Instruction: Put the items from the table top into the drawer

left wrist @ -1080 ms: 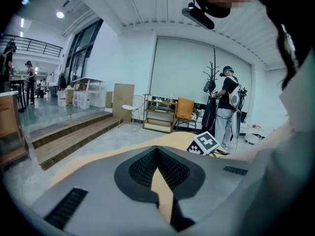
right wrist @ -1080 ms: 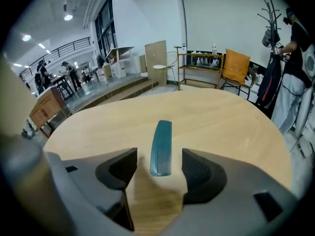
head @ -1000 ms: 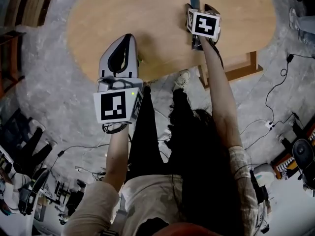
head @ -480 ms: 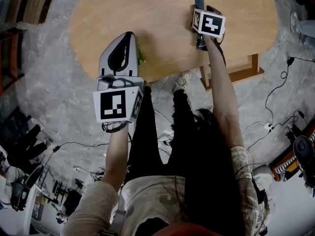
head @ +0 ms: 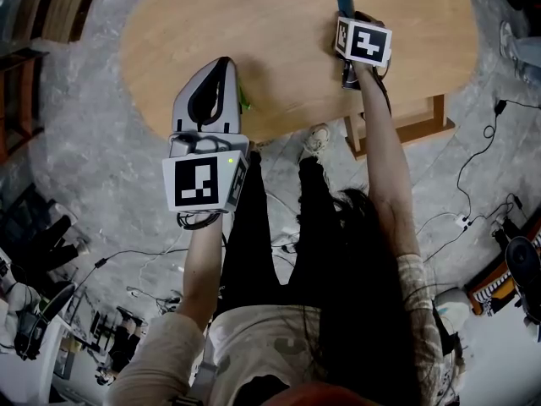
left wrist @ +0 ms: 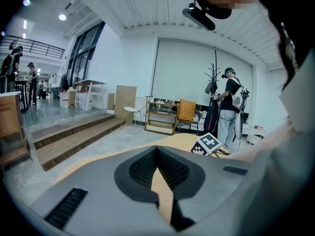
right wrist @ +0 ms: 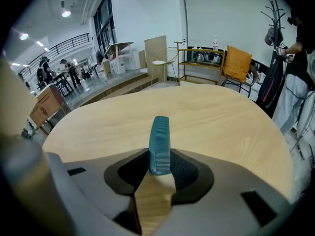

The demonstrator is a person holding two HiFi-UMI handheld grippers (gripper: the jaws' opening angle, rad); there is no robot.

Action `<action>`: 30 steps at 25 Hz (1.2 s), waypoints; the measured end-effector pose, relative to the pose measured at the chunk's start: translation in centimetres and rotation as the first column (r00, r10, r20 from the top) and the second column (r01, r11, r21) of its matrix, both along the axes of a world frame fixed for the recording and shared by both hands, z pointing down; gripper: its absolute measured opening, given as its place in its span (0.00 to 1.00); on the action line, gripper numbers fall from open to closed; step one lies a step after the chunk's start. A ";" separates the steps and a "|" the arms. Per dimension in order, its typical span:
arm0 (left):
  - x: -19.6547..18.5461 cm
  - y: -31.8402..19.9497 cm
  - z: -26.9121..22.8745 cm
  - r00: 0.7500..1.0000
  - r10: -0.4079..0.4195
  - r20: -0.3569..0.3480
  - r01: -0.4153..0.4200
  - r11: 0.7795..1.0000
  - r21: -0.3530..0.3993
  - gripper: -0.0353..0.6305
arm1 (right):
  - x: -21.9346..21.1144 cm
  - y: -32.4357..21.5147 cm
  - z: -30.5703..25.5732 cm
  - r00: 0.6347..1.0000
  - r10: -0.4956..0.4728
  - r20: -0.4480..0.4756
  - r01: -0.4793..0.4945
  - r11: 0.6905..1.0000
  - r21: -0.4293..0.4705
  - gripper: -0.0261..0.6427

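A teal comb lies flat on the oval wooden table, its far end reaching past my right gripper. My right gripper points steeply down at it. Its jaws are closing, with the comb's near end between them and a pad against each long side. My left gripper hovers over the table's near edge, shut, with nothing in it. In the left gripper view only a thin wedge of tabletop shows between its pads. A small green thing lies beside its right flank.
A wooden frame, which looks like a pulled-out drawer, juts from under the table's near right edge. The person's legs and a shoe are below it. Cables trail over the grey floor. Other people stand far off.
Both grippers keep their places over the table. The head view has shifted slightly, so the right gripper and comb sit a little further right in the picture.
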State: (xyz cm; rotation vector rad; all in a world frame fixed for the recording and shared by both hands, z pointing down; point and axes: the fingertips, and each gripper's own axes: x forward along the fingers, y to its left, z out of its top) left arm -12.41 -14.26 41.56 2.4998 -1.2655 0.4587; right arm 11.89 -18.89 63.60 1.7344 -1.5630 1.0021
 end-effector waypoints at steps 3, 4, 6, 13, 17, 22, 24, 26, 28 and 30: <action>-0.1 -0.1 0.1 1.000 0.001 0.010 -0.001 1.000 -0.001 0.06 | -0.5 -0.5 -2.1 1.000 -0.005 -0.002 0.005 0.998 0.065 0.25; 0.0 0.0 -0.1 1.000 0.002 0.013 -0.002 1.000 0.003 0.06 | -0.7 -0.5 -3.2 1.000 -0.016 -0.008 0.016 0.995 0.094 0.25; 0.8 0.2 -0.6 1.000 0.010 0.006 -0.010 1.000 0.017 0.06 | -1.3 -0.2 -6.0 0.998 -0.049 -0.030 0.053 0.986 0.160 0.25; 4.5 1.2 -3.2 0.999 0.039 -0.027 -0.037 0.998 0.046 0.06 | -3.8 5.4 -16.3 0.998 -0.061 -0.016 0.063 0.941 0.332 0.25; 6.6 1.8 -5.5 0.995 0.075 -0.058 -0.071 0.995 0.077 0.06 | -5.1 9.5 -20.3 1.000 -0.032 0.000 0.030 0.934 0.356 0.25; 7.9 1.6 -6.0 0.993 0.105 -0.052 -0.100 0.992 0.082 0.06 | -5.6 10.9 -23.4 1.000 -0.024 0.020 0.014 0.918 0.396 0.25; 8.4 1.7 -5.9 0.992 0.114 -0.048 -0.110 0.991 0.082 0.06 | -5.1 10.8 -23.8 1.000 -0.018 0.017 0.009 0.913 0.407 0.25; 8.8 2.0 -5.7 0.991 0.127 -0.041 -0.123 0.989 0.080 0.06 | -4.4 10.8 -23.7 1.000 -0.007 0.014 0.000 0.912 0.411 0.25; 9.3 2.4 -5.3 0.990 0.141 -0.031 -0.138 0.987 0.076 0.06 | -3.3 10.8 -23.3 1.000 0.013 0.014 -0.018 0.912 0.410 0.25; 9.7 2.6 -4.9 0.988 0.151 -0.019 -0.149 0.986 0.072 0.06 | -1.8 11.0 -22.7 0.999 0.050 0.018 -0.053 0.911 0.409 0.25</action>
